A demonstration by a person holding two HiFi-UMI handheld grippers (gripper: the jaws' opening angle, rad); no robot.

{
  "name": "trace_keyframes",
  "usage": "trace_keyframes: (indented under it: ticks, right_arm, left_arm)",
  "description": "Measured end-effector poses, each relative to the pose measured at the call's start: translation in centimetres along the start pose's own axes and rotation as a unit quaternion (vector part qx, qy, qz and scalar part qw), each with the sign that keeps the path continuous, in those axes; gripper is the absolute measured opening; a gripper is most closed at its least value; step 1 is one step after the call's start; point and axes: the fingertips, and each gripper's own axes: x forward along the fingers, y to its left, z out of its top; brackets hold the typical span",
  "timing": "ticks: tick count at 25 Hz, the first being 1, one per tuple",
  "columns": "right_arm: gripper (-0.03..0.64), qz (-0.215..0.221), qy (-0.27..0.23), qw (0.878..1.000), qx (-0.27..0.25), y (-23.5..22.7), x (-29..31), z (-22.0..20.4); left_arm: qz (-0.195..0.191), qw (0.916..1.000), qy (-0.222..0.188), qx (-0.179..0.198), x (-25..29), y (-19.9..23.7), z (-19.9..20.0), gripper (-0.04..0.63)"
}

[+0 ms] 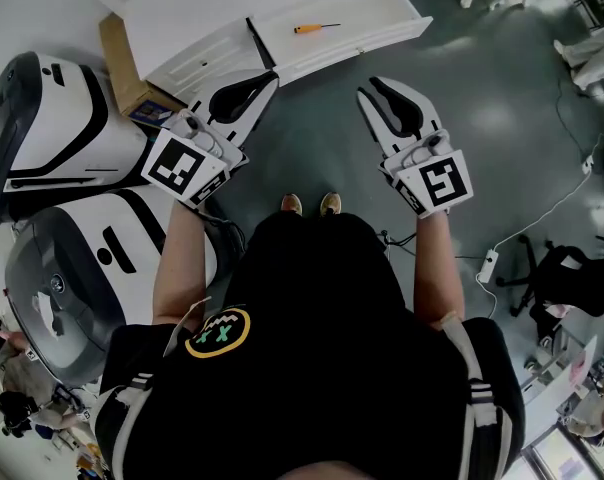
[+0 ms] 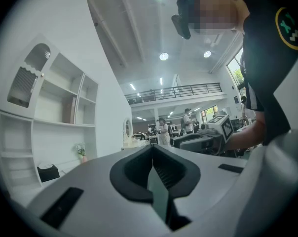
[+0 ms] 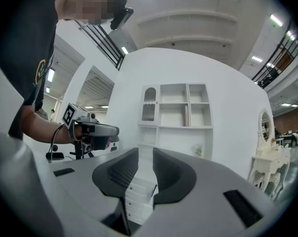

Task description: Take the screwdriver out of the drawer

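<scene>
An orange-handled screwdriver (image 1: 315, 28) lies alone in the open white drawer (image 1: 367, 46) of a low cabinet on the floor ahead. Both grippers are held level in front of the person, short of the drawer. My left gripper (image 1: 270, 75) (image 2: 153, 151) has its pads pressed together with nothing in them. My right gripper (image 1: 366, 92) (image 3: 145, 154) stands open by a narrow gap, empty, and a white chest of drawers (image 3: 136, 194) shows through the gap. Each gripper view also catches the other gripper off to the side.
Two large white-and-black pods (image 1: 57, 128) (image 1: 92, 268) stand at the left beside a cardboard box (image 1: 124, 63). A power strip with cables (image 1: 489, 265) and a black chair (image 1: 572, 278) sit at the right. A white shelf unit (image 3: 176, 107) and a dressing table (image 3: 270, 157) stand ahead.
</scene>
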Motion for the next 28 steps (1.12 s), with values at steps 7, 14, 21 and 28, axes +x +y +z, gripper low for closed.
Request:
trace_keyframes:
  ticks: [7,14,21,28]
  right_arm:
    - [0.207,0.001,0.003,1.0,-0.004,-0.5,0.0,-0.2]
    - [0.272,0.001,0.003,1.0,-0.007,-0.8,0.0,-0.4]
    - [0.373,0.0,0.0,1.0,-0.005,-1.2,-0.1,-0.3]
    - [0.438,-0.001,0.003,1.0,-0.005,-1.2,-0.1,-0.7]
  left_arm:
    - [0.001,1.0,0.001,-0.002,0.5,0.2,-0.1,0.02]
    - [0.001,1.0,0.002,-0.002,0.7,0.4,-0.2,0.02]
    - [0.002,1.0,0.004,-0.002,1.0,0.3,-0.3,0.02]
    - [0.003,1.0,0.005,-0.003,0.9,0.2,-0.5,0.02]
